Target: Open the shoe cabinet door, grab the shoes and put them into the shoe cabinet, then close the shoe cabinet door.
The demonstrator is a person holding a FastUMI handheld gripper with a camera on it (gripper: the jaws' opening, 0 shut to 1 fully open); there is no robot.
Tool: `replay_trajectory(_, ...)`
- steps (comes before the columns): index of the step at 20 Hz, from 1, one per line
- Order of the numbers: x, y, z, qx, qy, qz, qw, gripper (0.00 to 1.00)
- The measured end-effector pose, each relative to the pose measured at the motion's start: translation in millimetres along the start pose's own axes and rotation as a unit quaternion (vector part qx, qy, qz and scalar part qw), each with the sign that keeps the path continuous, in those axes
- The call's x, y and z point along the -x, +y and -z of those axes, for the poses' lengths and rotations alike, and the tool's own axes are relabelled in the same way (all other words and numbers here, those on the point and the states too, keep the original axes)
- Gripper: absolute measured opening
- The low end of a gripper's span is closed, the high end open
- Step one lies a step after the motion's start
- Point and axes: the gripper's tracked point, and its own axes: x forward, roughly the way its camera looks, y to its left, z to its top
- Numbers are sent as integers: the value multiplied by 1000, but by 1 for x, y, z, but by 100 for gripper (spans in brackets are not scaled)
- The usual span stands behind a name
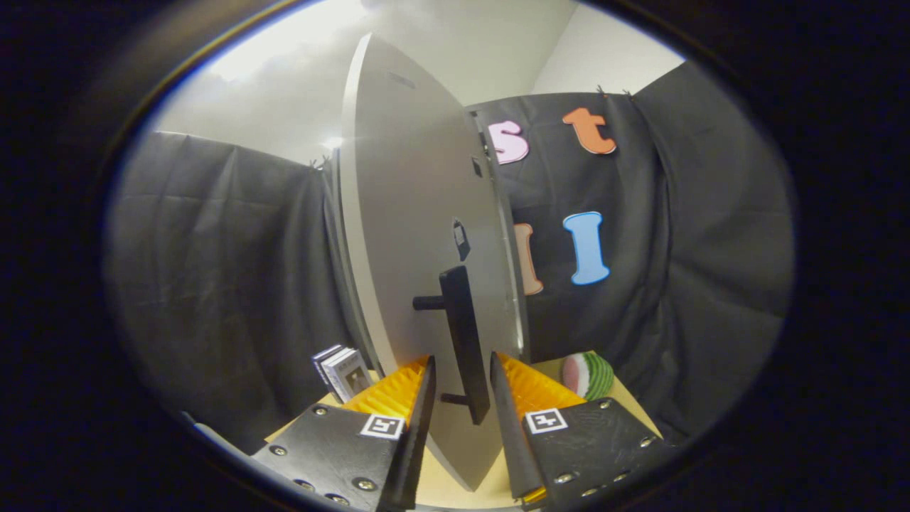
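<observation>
The grey shoe cabinet door [405,213] stands swung out, and I see its face at a steep angle. Its black vertical bar handle [463,334] sticks out on two short posts. My gripper [462,357] straddles the lower part of this handle, one finger on each side. The right fingertip lies close to the bar. A strip of door shows between the bar and the left finger, so the fingers stand open around it rather than pressing on it. A small black fitting [461,239] sits on the door above the handle.
The door's lower corner hangs over a light wooden surface [629,398]. A green-striped, watermelon-like ball [589,375] lies to the right of the fingers. Small white boxes [343,371] stand to the left, by the door's far edge. Black cloth walls close in behind.
</observation>
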Motion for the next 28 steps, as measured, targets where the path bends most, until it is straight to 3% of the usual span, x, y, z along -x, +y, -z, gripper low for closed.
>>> replay_trajectory(18,-90,112,31,0,44,-95,995,48)
replay_trajectory(21,-104,123,36,5,51,-103,993,56)
replay_trajectory(28,-138,148,38,16,48,-125,991,63)
